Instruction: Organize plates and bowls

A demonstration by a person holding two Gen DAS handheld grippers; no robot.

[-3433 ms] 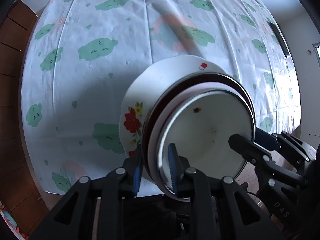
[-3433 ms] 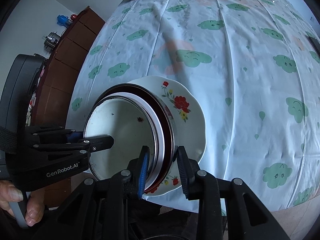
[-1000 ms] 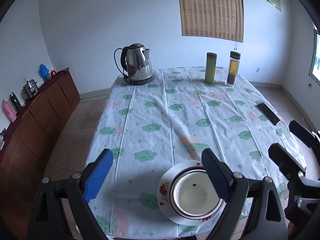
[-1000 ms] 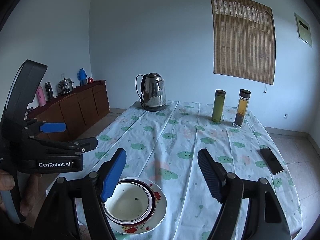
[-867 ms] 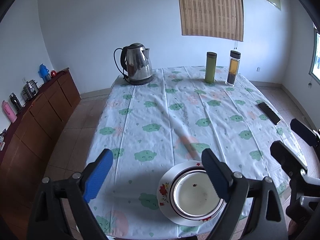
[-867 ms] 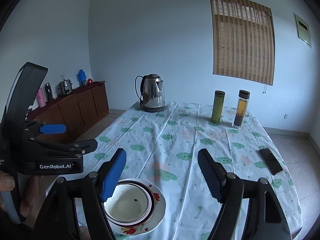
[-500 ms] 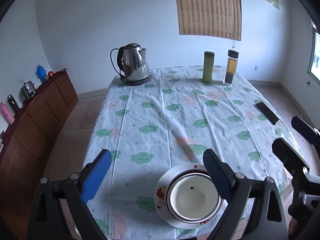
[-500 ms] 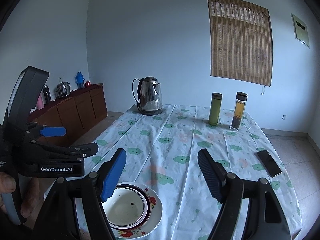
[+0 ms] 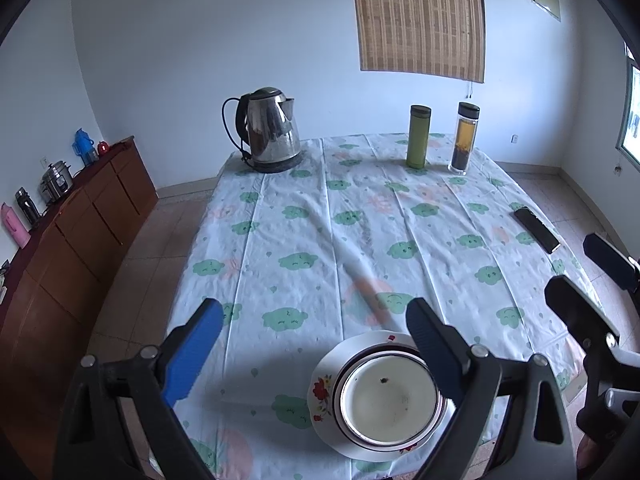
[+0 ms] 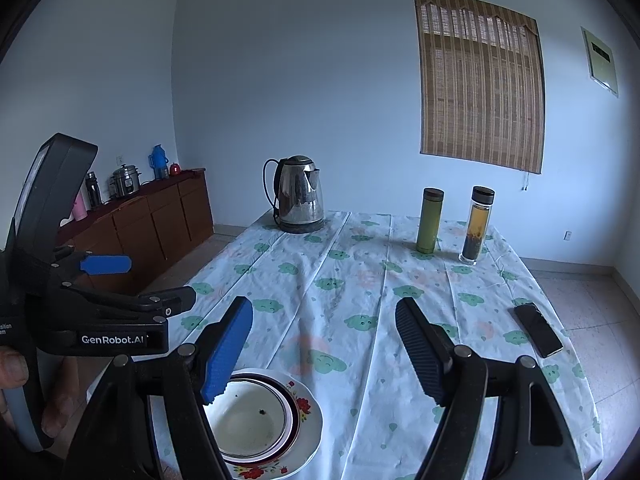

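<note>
On table [image 9: 304, 216] | bowl [image 9: 390, 402] stacked in floral plate [image 9: 322, 390] | both jaws wide, empty

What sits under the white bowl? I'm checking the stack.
The white bowl nests in a dark-rimmed dish on a floral plate. The cloth beneath is covered.

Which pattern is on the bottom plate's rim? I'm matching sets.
Red flowers with green leaves on the white bottom plate, clearest in the left wrist view.
</note>
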